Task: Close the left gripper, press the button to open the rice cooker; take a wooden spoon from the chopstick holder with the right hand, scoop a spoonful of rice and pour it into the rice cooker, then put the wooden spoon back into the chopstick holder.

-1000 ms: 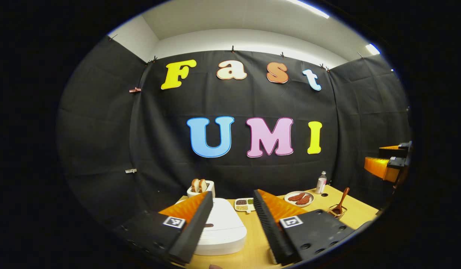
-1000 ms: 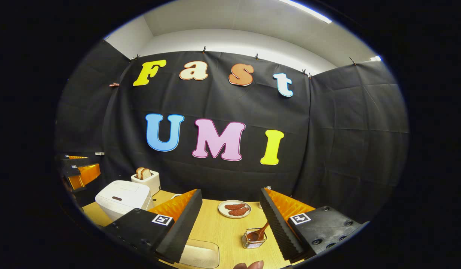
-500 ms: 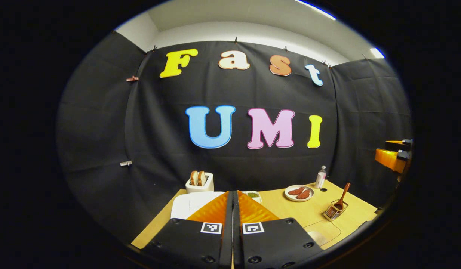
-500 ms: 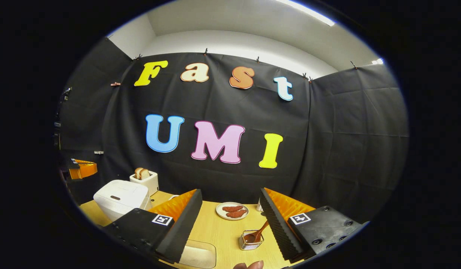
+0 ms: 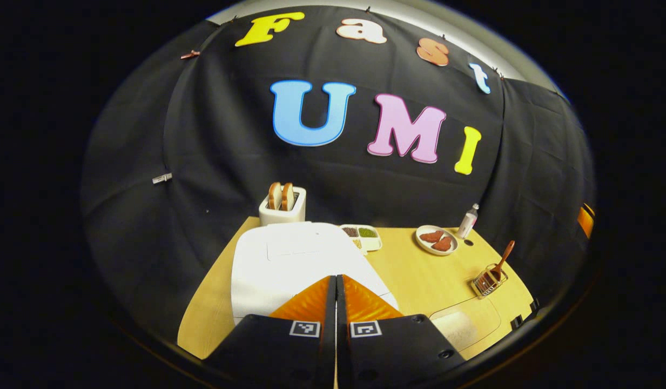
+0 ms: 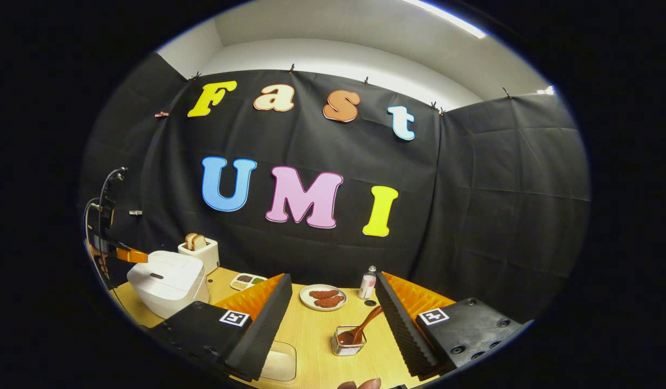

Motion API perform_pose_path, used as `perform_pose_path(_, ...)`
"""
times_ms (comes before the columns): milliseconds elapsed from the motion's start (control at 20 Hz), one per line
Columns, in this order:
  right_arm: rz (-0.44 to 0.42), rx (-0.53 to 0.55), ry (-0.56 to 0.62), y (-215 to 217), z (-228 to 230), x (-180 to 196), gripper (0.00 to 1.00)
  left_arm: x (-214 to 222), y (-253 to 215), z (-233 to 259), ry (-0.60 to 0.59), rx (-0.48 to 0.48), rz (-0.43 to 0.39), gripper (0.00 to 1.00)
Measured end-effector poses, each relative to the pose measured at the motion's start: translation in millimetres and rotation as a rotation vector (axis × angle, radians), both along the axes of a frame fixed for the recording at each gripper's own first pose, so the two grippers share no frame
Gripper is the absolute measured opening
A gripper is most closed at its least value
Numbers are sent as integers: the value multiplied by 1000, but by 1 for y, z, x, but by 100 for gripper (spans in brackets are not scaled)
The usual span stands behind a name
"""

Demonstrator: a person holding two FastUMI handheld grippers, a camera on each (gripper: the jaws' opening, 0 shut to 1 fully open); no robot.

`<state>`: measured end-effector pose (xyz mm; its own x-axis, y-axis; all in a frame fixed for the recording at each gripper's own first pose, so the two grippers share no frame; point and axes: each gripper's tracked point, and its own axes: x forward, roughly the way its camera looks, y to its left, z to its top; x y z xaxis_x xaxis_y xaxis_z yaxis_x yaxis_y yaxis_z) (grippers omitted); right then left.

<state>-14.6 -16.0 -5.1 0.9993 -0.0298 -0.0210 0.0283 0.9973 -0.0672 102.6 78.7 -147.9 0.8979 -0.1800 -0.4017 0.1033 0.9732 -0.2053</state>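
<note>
At far left on the table [image 5: 419, 275], the white, smooth-lidded rice cooker [image 5: 295, 259] sits shut under the left gripper [image 5: 336, 281], whose jaws are pressed together and aimed at its lid. Its button is hidden in the left gripper view, so a blind press could slide off the glossy plastic. Rightward, the wooden spoon [image 6: 360, 328] leans in the wire chopstick holder [image 6: 348, 342], ahead of the right gripper [image 6: 333, 319], jaws spread wide; the light basket could tip when the spoon is lifted.
</note>
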Motion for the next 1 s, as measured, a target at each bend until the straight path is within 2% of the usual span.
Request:
perform_pose_path(150, 0, 5, -8, -5, -1, 1, 98, 13, 3, -24, 54, -3, -12, 6)
perform_pose_path(350, -23, -67, -68, -13, 6, 3, 97, 24, 6, -49, 102, 38, -32, 6)
perform_pose_path(500, -28, -65, -44, -14, -1, 7, 98, 25, 5, -55, 114, 38, -40, 6)
perform_pose_path(750, -33, 1, 15, -19, -9, 13, 98, 22, 3, -65, 155, 35, -65, 7)
perform_pose_path(900, -46, -19, 15, -22, -9, 16, 98, 21, 4, -68, 186, 37, -87, 7)
perform_pose_path(1000, -25, -34, 7, -14, -6, 16, 98, 21, 3, -68, 215, 29, -92, 7)
